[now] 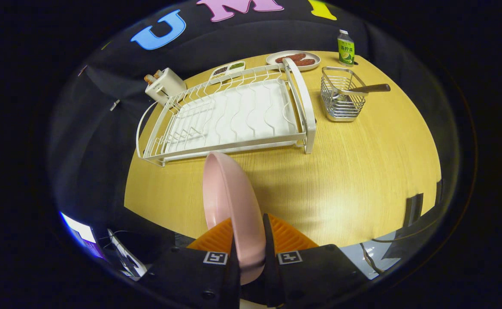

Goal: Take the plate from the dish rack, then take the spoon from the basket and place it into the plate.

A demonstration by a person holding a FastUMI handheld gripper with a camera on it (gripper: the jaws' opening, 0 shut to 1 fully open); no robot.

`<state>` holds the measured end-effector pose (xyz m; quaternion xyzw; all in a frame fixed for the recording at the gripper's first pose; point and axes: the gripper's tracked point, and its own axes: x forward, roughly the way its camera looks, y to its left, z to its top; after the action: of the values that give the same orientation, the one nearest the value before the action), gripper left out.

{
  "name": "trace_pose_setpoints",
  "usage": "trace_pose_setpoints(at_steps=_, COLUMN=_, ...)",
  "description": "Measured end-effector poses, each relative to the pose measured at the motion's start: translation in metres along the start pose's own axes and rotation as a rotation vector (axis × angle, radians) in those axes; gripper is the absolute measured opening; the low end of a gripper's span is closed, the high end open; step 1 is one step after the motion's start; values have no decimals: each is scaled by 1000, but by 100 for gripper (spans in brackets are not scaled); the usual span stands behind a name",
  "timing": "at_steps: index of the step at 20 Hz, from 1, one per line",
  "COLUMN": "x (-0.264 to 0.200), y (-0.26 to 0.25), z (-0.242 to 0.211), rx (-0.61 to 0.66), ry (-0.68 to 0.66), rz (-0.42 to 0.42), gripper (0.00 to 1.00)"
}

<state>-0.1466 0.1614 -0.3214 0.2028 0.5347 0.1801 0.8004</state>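
A pink plate (pixel 229 197) stands on edge between my fingers, and my gripper (pixel 249 240) is shut on its rim. It hangs above the wooden table (pixel 362 171), in front of the white dish rack (pixel 234 116), which lies beyond the fingers. Further off and to the right of the rack stands a wire basket (pixel 342 96). A spoon (pixel 362 89) with a brown handle leans out of it toward the right.
Behind the rack are a white toaster (pixel 165 85), a small two-part dish (pixel 228 68) and a plate of sausages (pixel 296 59). A green-labelled bottle (pixel 345 48) stands at the far right. The table's near edge runs just under the gripper.
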Motion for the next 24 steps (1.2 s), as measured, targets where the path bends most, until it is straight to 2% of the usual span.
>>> trace_pose_setpoints(at_steps=2, x=11, y=5, z=-1, rx=41, ry=15, rz=57, gripper=28)
trace_pose_setpoints(at_steps=4, x=20, y=-7, z=3, rx=41, ry=12, rz=44, gripper=28)
trace_pose_setpoints(at_steps=6, x=26, y=-11, z=7, rx=58, ry=-1, rz=65, gripper=28)
trace_pose_setpoints(at_steps=8, x=32, y=-31, z=6, rx=24, ry=-5, rz=3, gripper=32)
trace_pose_setpoints(at_steps=9, x=39, y=-36, z=4, rx=13, ry=-9, rz=1, gripper=42)
trace_pose_setpoints(at_steps=10, x=39, y=-35, z=4, rx=25, ry=-19, rz=12, gripper=45)
trace_pose_setpoints(at_steps=11, x=42, y=-39, z=3, rx=31, ry=-24, rz=2, gripper=45)
trace_pose_setpoints(at_steps=14, x=48, y=-60, z=-3, rx=-11, ry=-31, rz=-76, gripper=55)
trace_pose_setpoints(at_steps=15, x=51, y=-67, z=-4, rx=-25, ry=-39, rz=-100, gripper=53)
trace_pose_setpoints(at_steps=18, x=43, y=-72, z=4, rx=-35, ry=-84, rz=-112, gripper=50)
trace_pose_setpoints(at_steps=21, x=24, y=-75, z=23, rx=-60, ry=-169, rz=-122, gripper=55)
trace_pose_setpoints(at_steps=24, x=-16, y=-82, z=57, rx=-74, ry=-313, rz=-134, gripper=56)
